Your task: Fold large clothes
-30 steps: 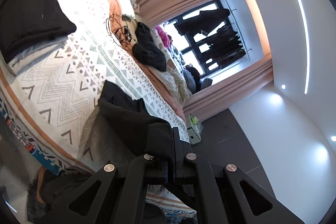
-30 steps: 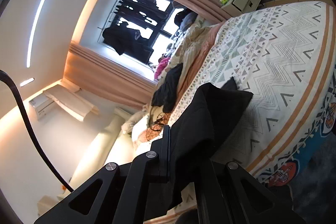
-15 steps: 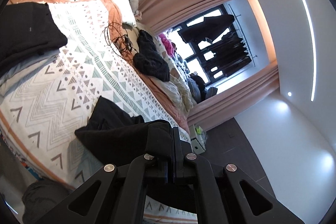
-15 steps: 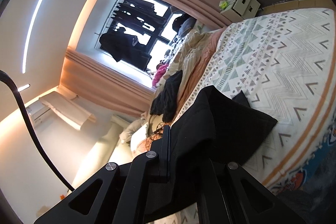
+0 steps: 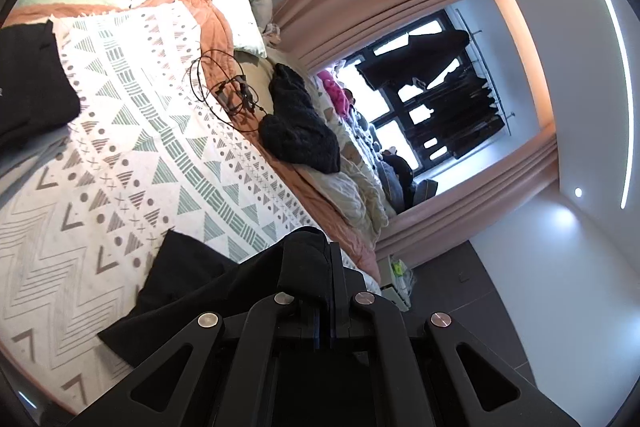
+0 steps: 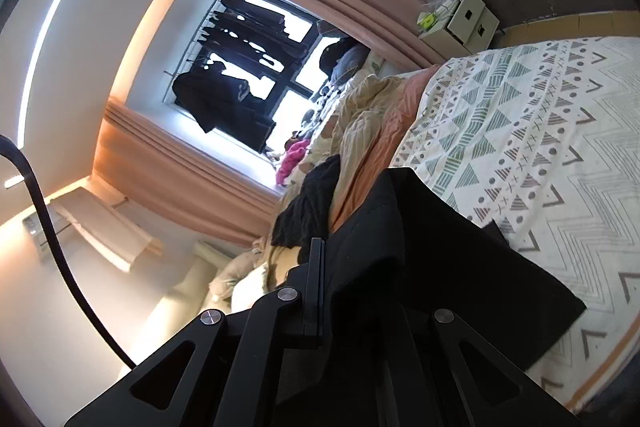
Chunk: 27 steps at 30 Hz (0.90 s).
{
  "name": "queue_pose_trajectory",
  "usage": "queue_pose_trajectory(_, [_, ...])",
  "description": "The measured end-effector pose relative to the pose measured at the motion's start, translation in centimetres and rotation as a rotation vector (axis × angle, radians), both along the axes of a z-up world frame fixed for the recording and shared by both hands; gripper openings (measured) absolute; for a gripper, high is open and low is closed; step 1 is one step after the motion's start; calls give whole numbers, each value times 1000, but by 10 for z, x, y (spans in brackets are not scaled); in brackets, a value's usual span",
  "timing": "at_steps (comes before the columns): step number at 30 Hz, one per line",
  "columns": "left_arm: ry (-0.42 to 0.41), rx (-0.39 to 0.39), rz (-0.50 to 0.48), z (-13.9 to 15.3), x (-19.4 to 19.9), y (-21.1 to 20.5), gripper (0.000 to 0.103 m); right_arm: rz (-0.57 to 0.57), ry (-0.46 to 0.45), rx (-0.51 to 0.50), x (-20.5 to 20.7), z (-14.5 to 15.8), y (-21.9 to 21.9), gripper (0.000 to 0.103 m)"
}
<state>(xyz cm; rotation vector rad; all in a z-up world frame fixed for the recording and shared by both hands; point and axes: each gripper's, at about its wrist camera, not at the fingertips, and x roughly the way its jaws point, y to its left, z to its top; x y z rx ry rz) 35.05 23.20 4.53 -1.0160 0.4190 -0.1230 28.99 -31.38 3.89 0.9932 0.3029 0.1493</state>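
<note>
Tangled cable (image 5: 224, 87) and dark knit (image 5: 298, 131) lie beyond.

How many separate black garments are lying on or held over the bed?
3: one black garment clamped in both hand-held grippers, one folded black garment at the left view's left edge, one black knit by the crumpled bedding. Others may be hidden.

— Is there any lettering, label or number you can read in either wrist view?

— No, you have nothing legible here. The folded black garment (image 5: 28, 83) at the left edge of the left view carries a tiny pale mark at its rim, but it is too small and cut off to read.
</note>
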Motion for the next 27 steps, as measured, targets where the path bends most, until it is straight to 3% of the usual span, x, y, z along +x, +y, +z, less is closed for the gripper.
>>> queue_pose_trajectory(7, [32, -4, 27, -21, 71, -1, 1, -13, 27, -15, 63, -9, 1, 3])
queue_pose_trajectory(15, [105, 23, 33, -63, 134, 0, 1, -9, 83, -55, 128, -46, 4, 3])
queue_pose_trajectory(27, [308, 26, -14, -161, 218, 2, 2, 19, 258, -81, 196, -123, 1, 3])
